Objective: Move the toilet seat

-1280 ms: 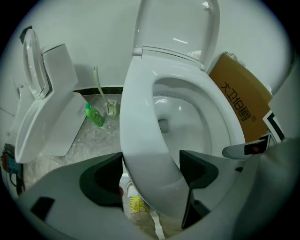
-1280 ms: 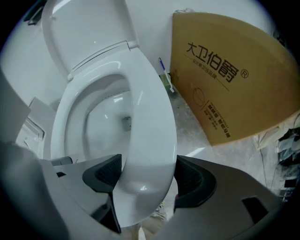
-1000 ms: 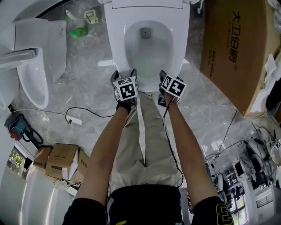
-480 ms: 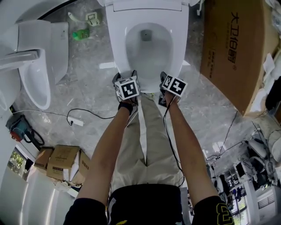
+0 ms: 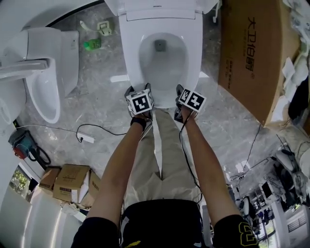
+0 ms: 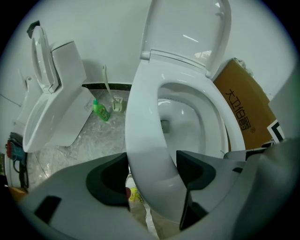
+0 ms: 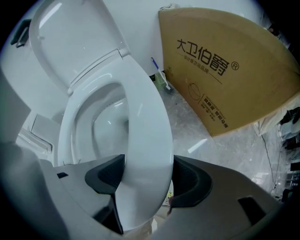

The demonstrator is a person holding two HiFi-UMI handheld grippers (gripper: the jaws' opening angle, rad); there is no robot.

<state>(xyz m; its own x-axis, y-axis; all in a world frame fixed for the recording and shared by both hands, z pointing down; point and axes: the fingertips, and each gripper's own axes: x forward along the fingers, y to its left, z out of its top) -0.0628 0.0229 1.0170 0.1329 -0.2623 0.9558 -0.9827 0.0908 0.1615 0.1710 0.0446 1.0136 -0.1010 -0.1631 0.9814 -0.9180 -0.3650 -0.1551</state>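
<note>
The white toilet seat (image 5: 131,53) rings the bowl, with the lid (image 5: 160,7) raised behind it. My left gripper (image 5: 138,90) is at the seat's front left edge and my right gripper (image 5: 183,92) at its front right. In the left gripper view the seat (image 6: 145,140) fills the gap of the left gripper (image 6: 152,176), both dark pads against it. In the right gripper view the seat (image 7: 145,122) is likewise pinched in the right gripper (image 7: 147,180). Both pairs of jaws have just been closing on the seat, whose front stands slightly off the bowl.
A second white toilet (image 5: 43,72) stands at the left. A large cardboard box (image 5: 247,53) leans at the right. A green bottle (image 5: 92,44), a cable with power strip (image 5: 85,138) and small cartons (image 5: 72,181) lie on the marble floor.
Both grippers stay on the seat's front edge and have risen slightly with it. The head view has shifted, so the toilet sits a little lower in the picture.
</note>
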